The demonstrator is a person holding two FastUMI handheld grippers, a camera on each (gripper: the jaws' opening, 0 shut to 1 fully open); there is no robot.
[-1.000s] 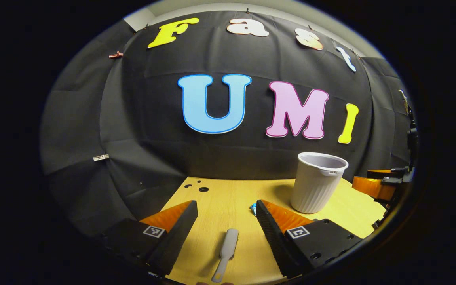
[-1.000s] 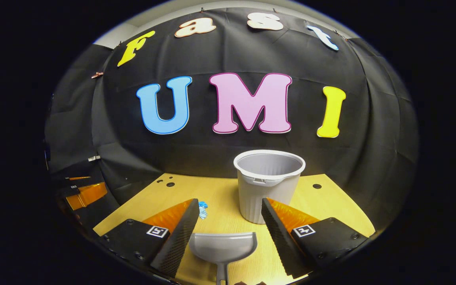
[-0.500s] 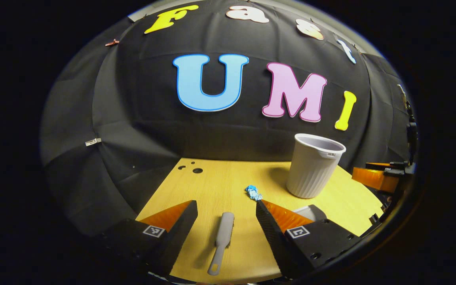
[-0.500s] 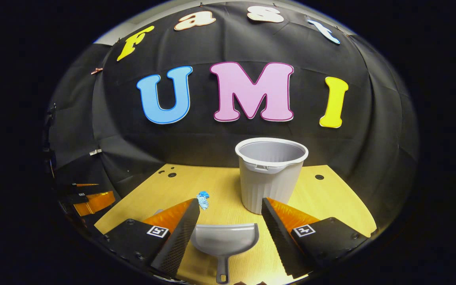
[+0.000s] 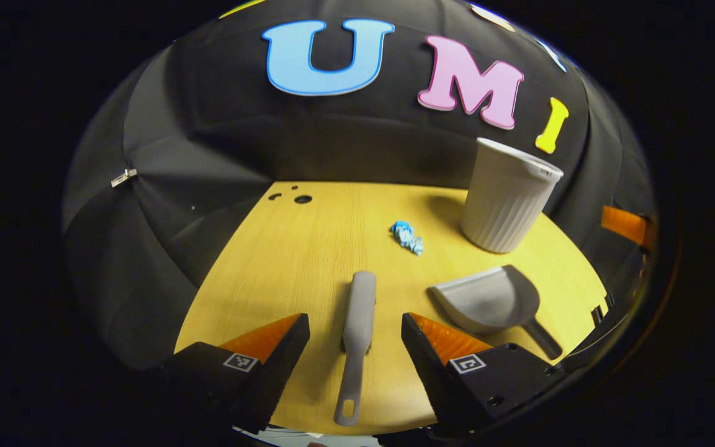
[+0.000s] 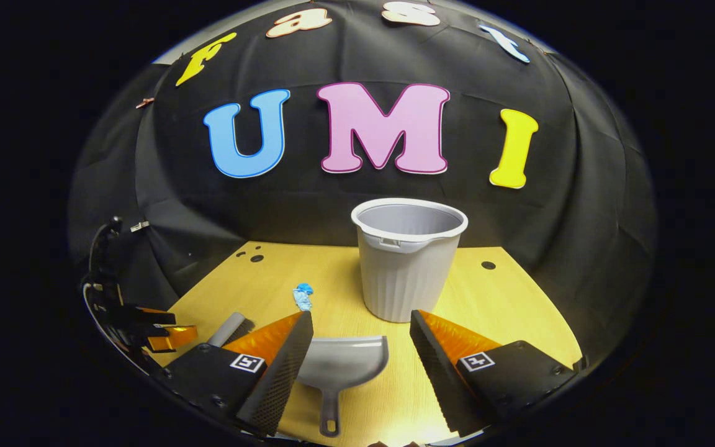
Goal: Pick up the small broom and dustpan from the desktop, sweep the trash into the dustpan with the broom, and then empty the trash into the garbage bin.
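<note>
counts: 1 broom (image 5: 357, 323), 1 dustpan (image 6: 340, 366), 1 bin (image 6: 408, 257), 1 trash wad (image 5: 407, 236) left of bin
left gripper (image 5: 355, 328): wide open, empty, over broom
right gripper (image 6: 361, 326): wide open, empty, over dustpan

Dim booth, warmly lit desktop (image 5: 308, 248), soft shadows, sharp focus, fisheye-bent edges

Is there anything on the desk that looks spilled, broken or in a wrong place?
Only the crumpled blue scrap lies loose on the desktop, left of the upright bin. The broom and dustpan lie flat and look intact.
</note>
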